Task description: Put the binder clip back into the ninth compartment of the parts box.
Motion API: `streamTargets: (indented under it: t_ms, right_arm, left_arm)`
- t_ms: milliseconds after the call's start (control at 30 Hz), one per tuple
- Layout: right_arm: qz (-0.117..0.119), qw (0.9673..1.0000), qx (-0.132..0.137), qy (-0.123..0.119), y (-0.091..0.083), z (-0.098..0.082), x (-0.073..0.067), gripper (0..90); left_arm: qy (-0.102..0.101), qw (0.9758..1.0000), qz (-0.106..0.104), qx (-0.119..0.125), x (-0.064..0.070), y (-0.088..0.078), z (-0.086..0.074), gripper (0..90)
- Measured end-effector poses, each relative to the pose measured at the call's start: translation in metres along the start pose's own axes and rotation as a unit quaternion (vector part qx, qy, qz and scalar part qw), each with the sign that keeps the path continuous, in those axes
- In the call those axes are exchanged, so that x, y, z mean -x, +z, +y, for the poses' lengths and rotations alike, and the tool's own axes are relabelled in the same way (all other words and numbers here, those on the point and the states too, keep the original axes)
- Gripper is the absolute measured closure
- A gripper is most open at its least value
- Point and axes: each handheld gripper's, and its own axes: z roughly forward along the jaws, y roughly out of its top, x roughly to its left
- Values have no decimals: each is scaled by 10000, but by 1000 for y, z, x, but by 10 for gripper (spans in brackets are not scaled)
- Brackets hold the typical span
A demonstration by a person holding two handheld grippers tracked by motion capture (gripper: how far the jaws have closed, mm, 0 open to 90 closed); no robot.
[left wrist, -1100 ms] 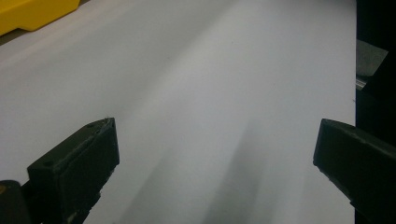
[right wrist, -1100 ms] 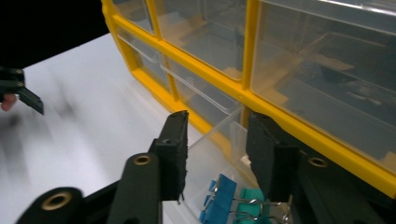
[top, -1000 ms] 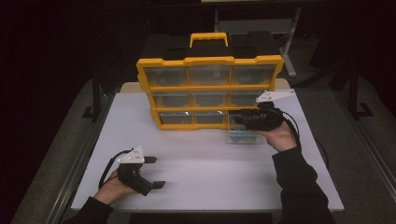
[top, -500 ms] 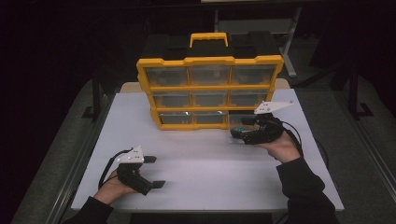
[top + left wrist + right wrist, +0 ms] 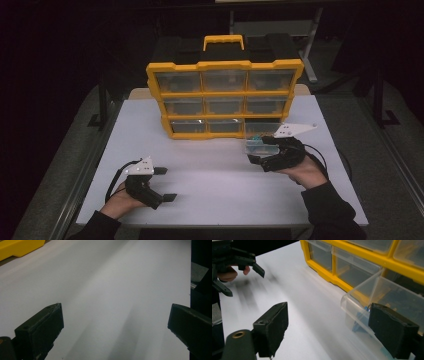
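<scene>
A clear plastic drawer (image 5: 262, 142) stands pulled out from the bottom-right slot of the yellow organiser (image 5: 225, 97), its near end resting out over the white counter (image 5: 210, 170). The drawer is transparent, with thin walls and a rounded front lip; small blue items lie inside, too indistinct to identify. In the right gripper view the drawer (image 5: 372, 305) shows its near corner just beside the right-hand finger, with no pad pressing on it. The right gripper (image 5: 257, 159) sits just near of the drawer front, its fingers spread wide; they have just been opening, and nothing is clamped between them. The organiser stands upright at the far middle of the counter, with three rows of clear-fronted drawers in a yellow frame and a yellow handle on a black top. The left gripper (image 5: 164, 184) lies low at the near left, well apart from the organiser, fingers wide over bare counter, holding nothing.
</scene>
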Motion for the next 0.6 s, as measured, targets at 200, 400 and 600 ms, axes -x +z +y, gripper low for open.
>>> streamTargets:
  t_ms: [200, 400, 600]
  right_arm:
    - [-51, 10000, -2, 41, -1, -15, -3, 125]
    - [-81, 9999, -9, 81, 1, -31, -5, 91]
    - [-146, 9999, -32, 70, 2, -44, -6, 43]
  left_arm:
    - [9, 10000, -1, -8, 0, 0, 0, 0]
    - [0, 10000, -8, -6, 1, 0, 0, 0]
    - [-7, 10000, 3, -5, 1, 0, 0, 0]
